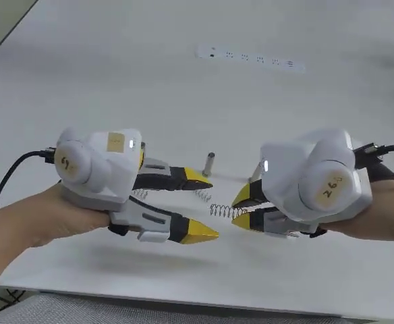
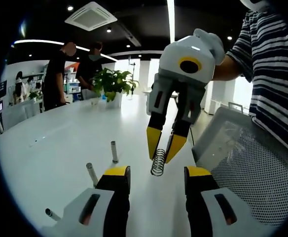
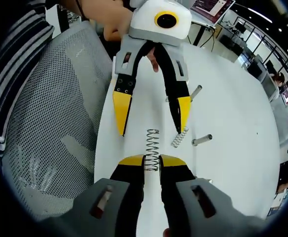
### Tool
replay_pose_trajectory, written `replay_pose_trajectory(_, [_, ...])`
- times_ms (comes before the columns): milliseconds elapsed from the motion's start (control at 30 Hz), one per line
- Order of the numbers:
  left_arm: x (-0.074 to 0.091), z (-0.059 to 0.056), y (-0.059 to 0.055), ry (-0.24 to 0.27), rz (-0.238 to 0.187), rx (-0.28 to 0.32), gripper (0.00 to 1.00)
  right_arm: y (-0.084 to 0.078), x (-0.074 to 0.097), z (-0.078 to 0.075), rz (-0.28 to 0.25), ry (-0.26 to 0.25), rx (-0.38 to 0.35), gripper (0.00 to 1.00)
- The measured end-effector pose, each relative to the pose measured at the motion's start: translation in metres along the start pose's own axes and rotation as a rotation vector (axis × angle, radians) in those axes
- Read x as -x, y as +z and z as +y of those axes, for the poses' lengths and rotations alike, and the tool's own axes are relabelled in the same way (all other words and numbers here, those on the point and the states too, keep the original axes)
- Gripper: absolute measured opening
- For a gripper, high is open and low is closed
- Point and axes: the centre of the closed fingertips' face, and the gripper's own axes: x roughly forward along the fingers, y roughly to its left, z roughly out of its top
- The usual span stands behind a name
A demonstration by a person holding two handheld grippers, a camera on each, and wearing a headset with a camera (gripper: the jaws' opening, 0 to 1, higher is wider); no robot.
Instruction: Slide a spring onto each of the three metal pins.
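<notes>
**Held spring** (image 3: 152, 143): gripped at one end by the right gripper (image 3: 152, 162), fingers narrowed down onto the coil. Free end points toward the left gripper (image 1: 200, 204). Carried between the two grippers, apparently just above the worktop (image 1: 116, 81), near the pins but touching none.

**Left gripper:** fingers spread wide, holding nothing. Faces the spring's free end without touching it.

**Second spring** (image 3: 179, 138): lying loose on the worktop just beside a pin, below one finger of the left gripper in the right gripper view.

**Possible third spring** (image 1: 140, 194): coil-like shape partly hidden behind the left gripper, too small to confirm.

**Pins, three, metal, all bare:**
- Far pin (image 2: 114, 151): upright.
- Middle pin (image 2: 91, 174): upright, just beside the far one.
- Near pin (image 2: 53, 215): at the edge of the left gripper view, posture hard to tell.

**Power strip** (image 1: 251, 59): at the far side of the worktop, well apart from the work.

**Progress, as judged:**
- Done: none of three, with no coil around any pin.
- In hand: the first spring, picked up but not yet brought over a pin.
- Left: lining up the held spring with a pin top and sliding it down, then the same for the two remaining pins
</notes>
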Motion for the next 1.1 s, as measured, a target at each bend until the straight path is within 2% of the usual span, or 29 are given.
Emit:
replay_pose_trajectory(267, [-0.003, 0.002, 0.002, -0.024, 0.015, -0.023, 0.34, 0.006, 0.002, -0.005, -0.002, -0.007, 0.012, 0.13])
replay_pose_trajectory(433, [-0.004, 0.004, 0.006, -0.015, -0.004, -0.027, 0.29, 0.009, 0.002, -0.006, -0.009, -0.010, 0.015, 0.13])
replay_pose_trajectory(600, [-0.005, 0.002, 0.006, -0.020, -0.004, -0.030, 0.24, 0.009, 0.003, -0.006, -0.015, -0.011, 0.007, 0.13])
replay_pose_trajectory(800, [-0.006, 0.003, 0.011, -0.015, -0.035, -0.015, 0.19, 0.011, 0.004, -0.006, -0.020, -0.013, -0.004, 0.13])
replay_pose_trajectory(1100, [-0.005, 0.002, 0.010, -0.020, -0.042, -0.006, 0.14, 0.012, 0.005, -0.006, -0.025, -0.018, -0.009, 0.13])
